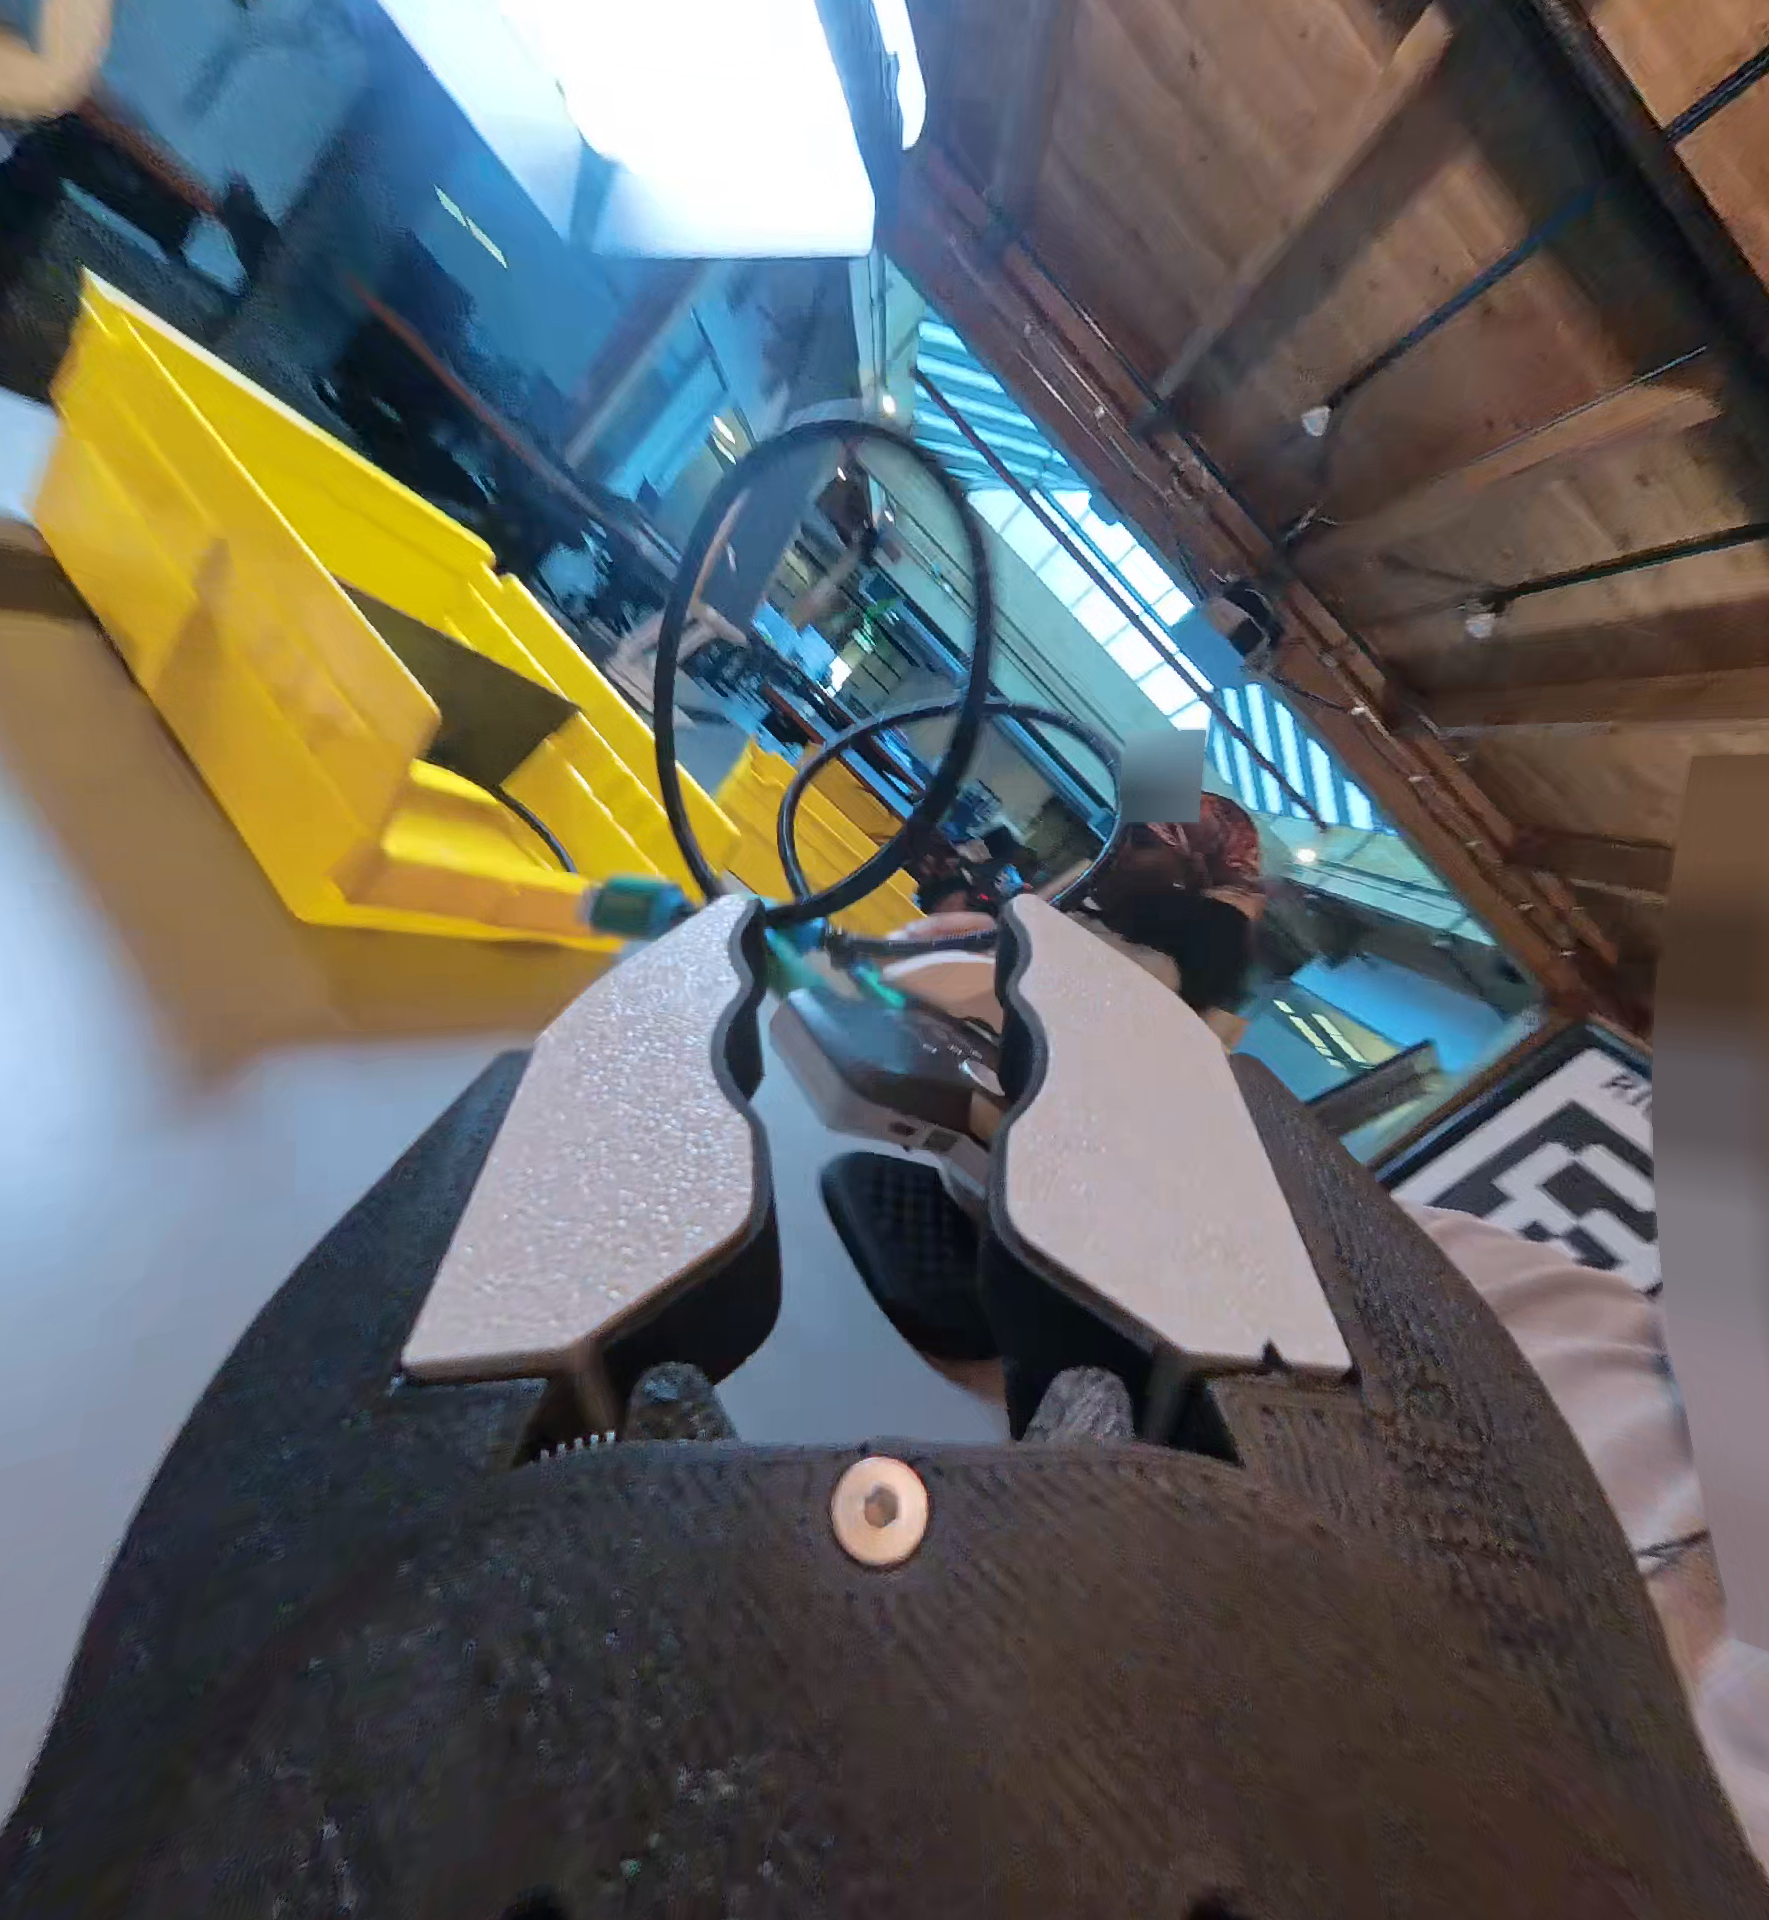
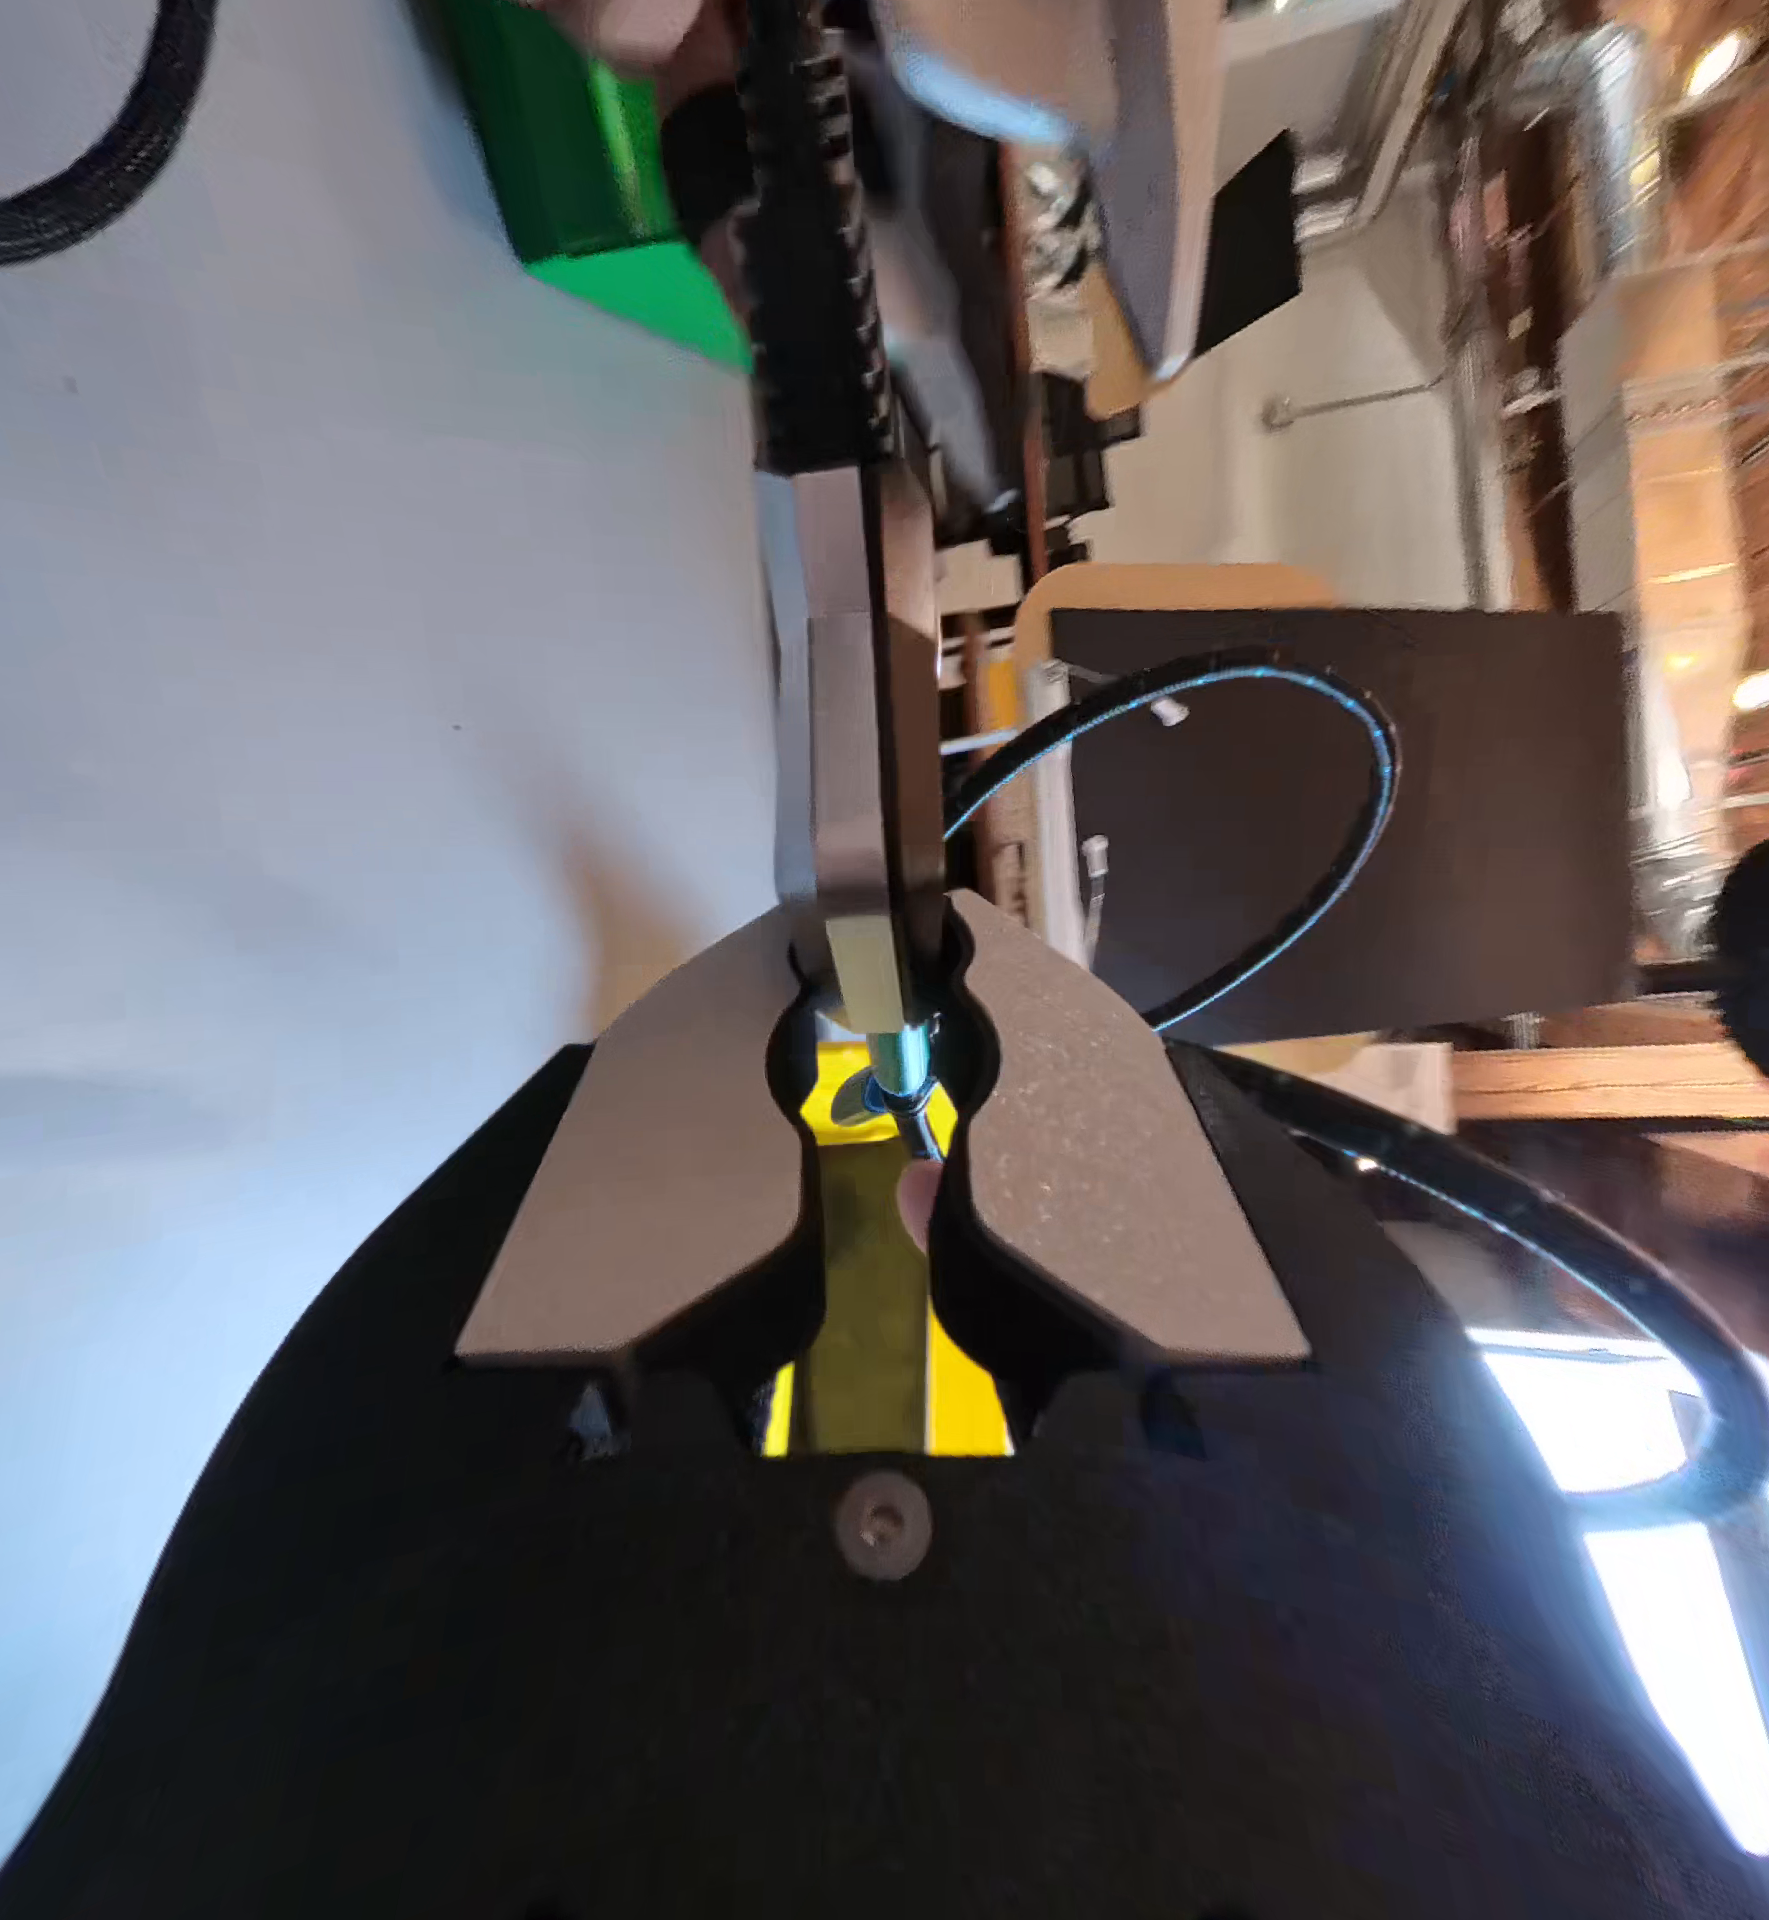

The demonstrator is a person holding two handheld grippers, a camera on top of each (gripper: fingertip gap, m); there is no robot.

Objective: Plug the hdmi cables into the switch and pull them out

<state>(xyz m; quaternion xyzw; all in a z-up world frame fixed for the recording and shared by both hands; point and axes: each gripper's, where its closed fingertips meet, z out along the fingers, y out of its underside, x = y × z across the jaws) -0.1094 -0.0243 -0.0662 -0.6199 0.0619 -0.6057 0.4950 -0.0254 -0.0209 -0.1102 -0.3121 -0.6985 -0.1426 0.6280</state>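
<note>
My left gripper (image 1: pixel 875 935) has its fingers set a moderate way apart, and between them sits the switch (image 1: pixel 885 1060), a small box with a dark top and pale side, tilted; its right edge disappears behind my right-hand finger pad (image 1: pixel 1119 1143), while a gap shows beside the left pad, so I cannot tell whether the box is actually pinched. Teal-green HDMI plugs (image 1: pixel 828 971) sit at the switch's far end near my fingertips, and another teal plug (image 1: pixel 631 904) lies just left of them against the yellow bin (image 1: pixel 267 644). Black cables (image 1: pixel 828 665) rise from the plugs in two overlapping loops. My right gripper (image 2: pixel 875 956) has its tips drawn narrow around a plug (image 2: pixel 906 1039) with a pale body and metallic blue collar; the other gripper's finger comes in edge-on from above and meets mine at that spot, hiding the exact contact. A black cable (image 2: pixel 1275 831) curves away right from there in a wide loop. Yellow shows through the gap behind my right fingers, and a green block (image 2: pixel 610 239) rests on the white table (image 2: pixel 288 675) farther out.
</note>
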